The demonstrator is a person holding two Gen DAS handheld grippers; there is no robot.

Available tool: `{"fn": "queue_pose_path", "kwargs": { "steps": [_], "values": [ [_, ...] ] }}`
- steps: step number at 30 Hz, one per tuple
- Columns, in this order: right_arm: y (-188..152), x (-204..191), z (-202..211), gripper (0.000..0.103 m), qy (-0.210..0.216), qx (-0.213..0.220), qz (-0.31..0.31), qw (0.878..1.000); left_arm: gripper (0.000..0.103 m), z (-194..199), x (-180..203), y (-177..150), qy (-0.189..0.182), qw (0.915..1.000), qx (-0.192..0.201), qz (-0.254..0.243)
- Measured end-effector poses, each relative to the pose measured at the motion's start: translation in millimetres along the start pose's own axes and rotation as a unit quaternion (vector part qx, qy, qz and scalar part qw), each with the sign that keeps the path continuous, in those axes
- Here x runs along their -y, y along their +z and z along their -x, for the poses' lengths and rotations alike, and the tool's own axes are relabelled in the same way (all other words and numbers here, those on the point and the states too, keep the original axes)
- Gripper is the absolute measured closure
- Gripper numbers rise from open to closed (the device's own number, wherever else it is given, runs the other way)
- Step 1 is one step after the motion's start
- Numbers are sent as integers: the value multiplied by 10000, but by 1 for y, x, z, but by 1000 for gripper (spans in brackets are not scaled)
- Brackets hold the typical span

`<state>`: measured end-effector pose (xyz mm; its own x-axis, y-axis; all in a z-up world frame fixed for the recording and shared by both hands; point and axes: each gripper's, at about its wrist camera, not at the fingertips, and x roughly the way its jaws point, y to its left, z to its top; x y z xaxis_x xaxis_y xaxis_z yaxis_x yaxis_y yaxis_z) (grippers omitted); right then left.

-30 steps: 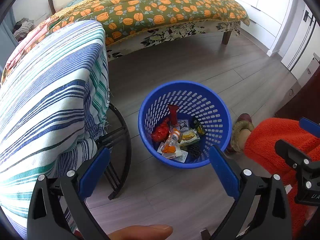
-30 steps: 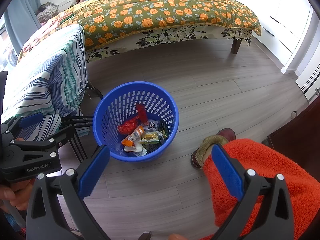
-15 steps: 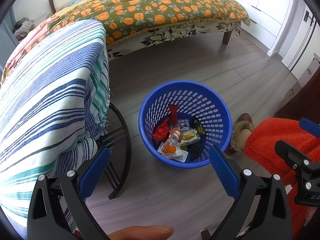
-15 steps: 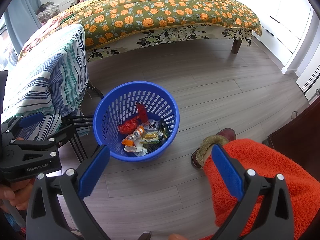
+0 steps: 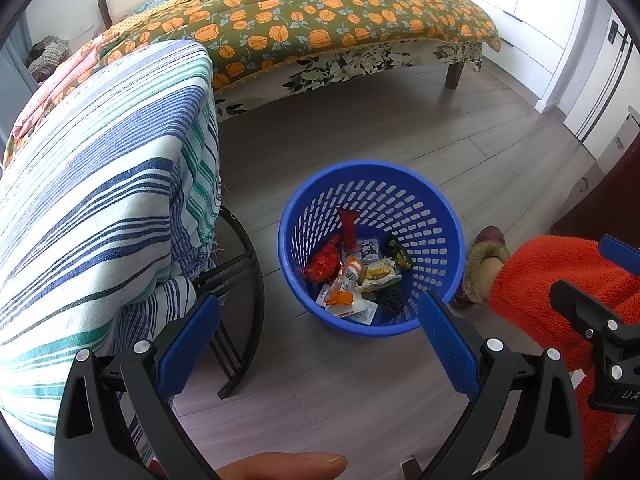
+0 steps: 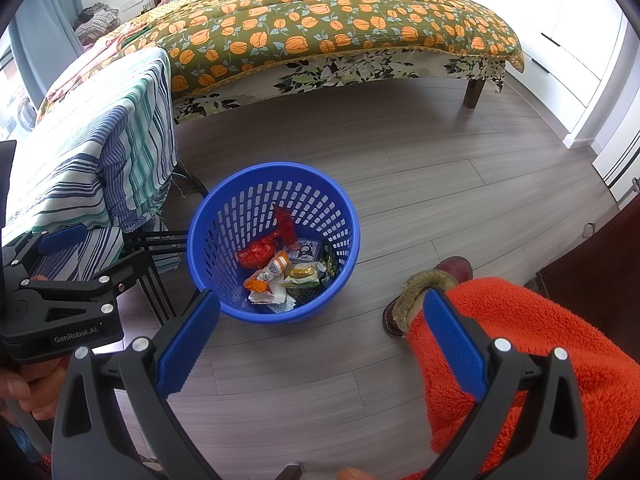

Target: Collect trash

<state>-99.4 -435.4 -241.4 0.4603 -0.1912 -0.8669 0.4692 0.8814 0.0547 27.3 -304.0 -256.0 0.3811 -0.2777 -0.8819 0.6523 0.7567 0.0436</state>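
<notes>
while both tongs point(image 5: 316, 316) point(image 6: 320, 312) gape empty, wrappers point(image 5: 352, 276) fill basket point(image 5: 372, 170).

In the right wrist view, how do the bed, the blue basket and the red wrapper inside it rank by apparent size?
1. Bed, largest, though farthest.
2. Blue basket.
3. Red wrapper, smallest.

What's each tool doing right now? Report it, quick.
Left tool: open, holding nothing.
Right tool: open, holding nothing.
</notes>
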Motion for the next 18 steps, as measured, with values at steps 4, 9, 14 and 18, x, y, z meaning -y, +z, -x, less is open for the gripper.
{"fn": "queue_pose_path", "kwargs": {
  "steps": [4, 9, 14, 18],
  "values": [
    [0, -1, 0, 5, 4, -2, 6, 10000, 5, 0, -1, 0, 3, 10000, -3, 1],
    [-3, -4, 0, 5, 4, -11, 22, 10000, 5, 0, -2, 0, 5, 10000, -6, 0],
    [-3, -5, 0, 5, -6, -18, 15, 10000, 5, -2, -4, -1, 7, 10000, -34, 19],
    [-3, -5, 0, 5, -5, -25, 22, 10000, 5, -1, -9, -3, 50, 10000, 17, 82]
  ]
}}
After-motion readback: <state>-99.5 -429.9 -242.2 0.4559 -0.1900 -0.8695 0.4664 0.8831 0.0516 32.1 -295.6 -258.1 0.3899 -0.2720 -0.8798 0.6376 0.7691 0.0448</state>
